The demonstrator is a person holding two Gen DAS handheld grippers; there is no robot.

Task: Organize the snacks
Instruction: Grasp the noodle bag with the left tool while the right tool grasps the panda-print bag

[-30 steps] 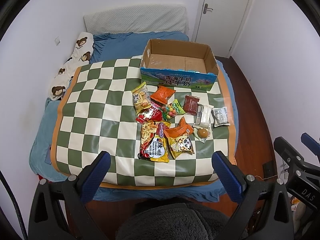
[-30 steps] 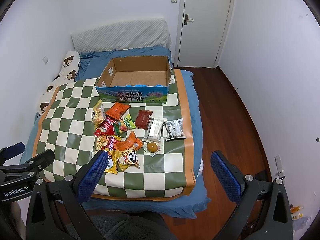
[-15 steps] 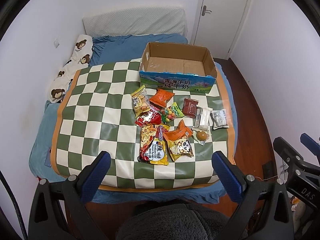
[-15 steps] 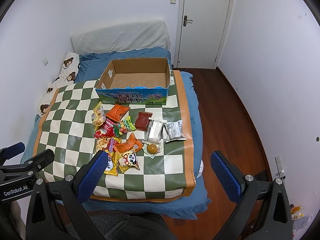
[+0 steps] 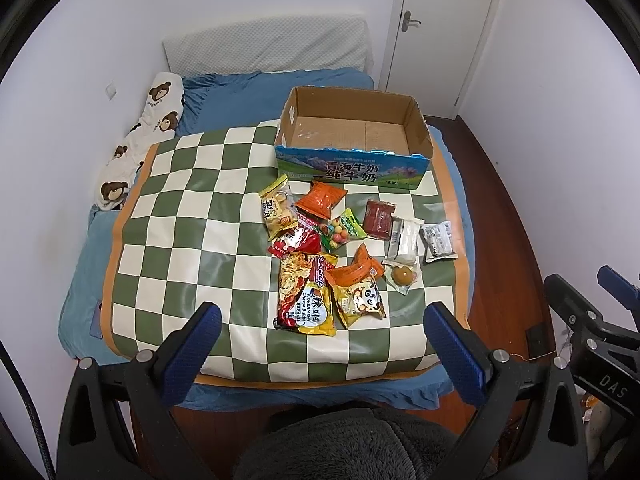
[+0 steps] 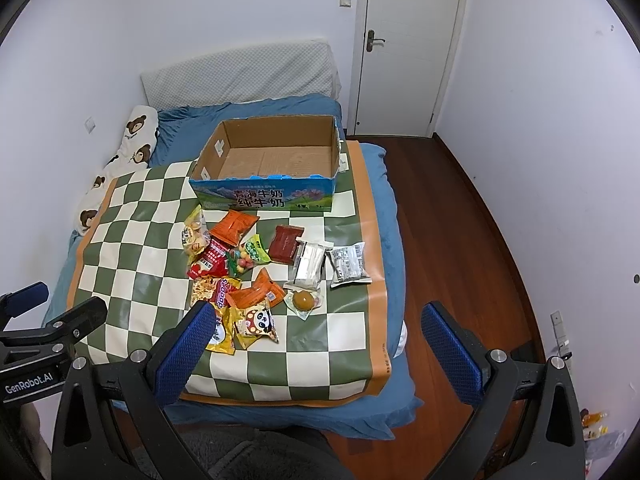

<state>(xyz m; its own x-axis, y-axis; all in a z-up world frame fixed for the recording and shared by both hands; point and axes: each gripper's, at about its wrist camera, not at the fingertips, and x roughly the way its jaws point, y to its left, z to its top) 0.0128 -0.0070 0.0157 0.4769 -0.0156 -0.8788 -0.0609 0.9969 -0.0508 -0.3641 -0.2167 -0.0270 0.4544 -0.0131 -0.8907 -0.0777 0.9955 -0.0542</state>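
Observation:
Several snack packets lie in a loose pile on a green-and-cream checkered mat (image 5: 172, 216) spread over a bed. Among them are an orange bag (image 5: 322, 199), a yellow noodle pack (image 5: 308, 300), a panda packet (image 6: 256, 320), a dark red bar (image 6: 285, 244) and a silver sachet (image 6: 349, 265). Behind the pile stands an empty open cardboard box (image 5: 354, 136) with a blue printed front (image 6: 262, 196). My left gripper (image 5: 320, 340) is open, well short of the pile. My right gripper (image 6: 316, 340) is open too, above the mat's near edge. Neither holds anything.
The blue bed (image 6: 394, 240) fills the room's left, with a bear-print pillow (image 5: 140, 140) along the wall and a white headboard cushion (image 6: 240, 76). Wooden floor (image 6: 452, 240) runs on the right toward a white door (image 6: 408, 48). A grey fuzzy garment (image 5: 352, 444) sits below.
Both views have drawn back and risen slightly, so the mat and box sit a little farther off. The snacks and box have not moved. Both grippers stay open.

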